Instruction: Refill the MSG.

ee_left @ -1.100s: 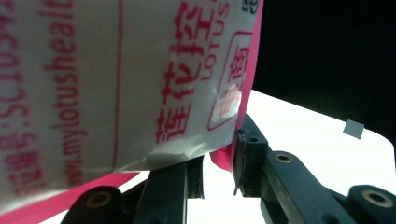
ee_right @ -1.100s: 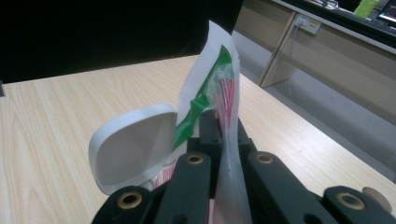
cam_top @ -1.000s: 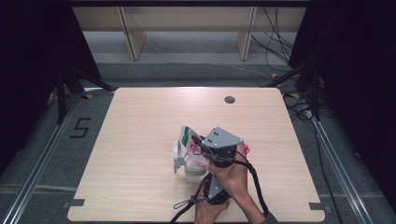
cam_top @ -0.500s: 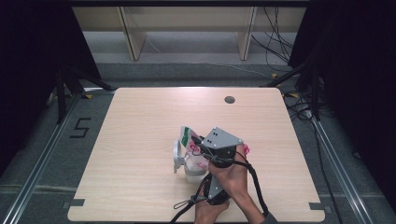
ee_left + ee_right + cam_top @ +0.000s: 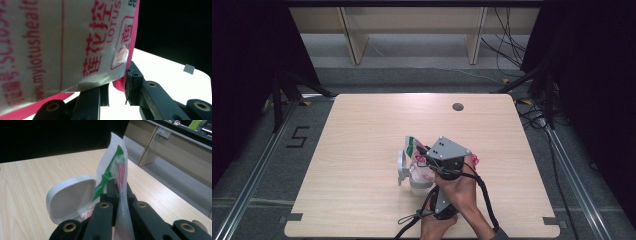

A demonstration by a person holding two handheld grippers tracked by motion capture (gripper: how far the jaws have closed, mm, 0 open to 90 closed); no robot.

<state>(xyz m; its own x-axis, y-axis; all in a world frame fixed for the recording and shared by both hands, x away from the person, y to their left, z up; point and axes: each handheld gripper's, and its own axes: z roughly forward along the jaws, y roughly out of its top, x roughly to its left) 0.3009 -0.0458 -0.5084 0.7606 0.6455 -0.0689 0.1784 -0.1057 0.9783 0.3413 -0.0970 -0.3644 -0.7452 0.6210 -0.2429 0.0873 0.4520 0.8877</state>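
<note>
Crinkly plastic, white with pink print and a green strip, makes up the wipes pack near the middle of the pale wood-grain table, its rounded white lid flipped open. The right gripper pinches the thin wrapper; the left gripper clasps the pack's pink-edged end.

- Right tongs sit ahead of the person's right hand, jaws pinched together.
- Left tongs sit low beneath it, jaws a little apart.
- Both forearms enter from the bottom edge.
</note>
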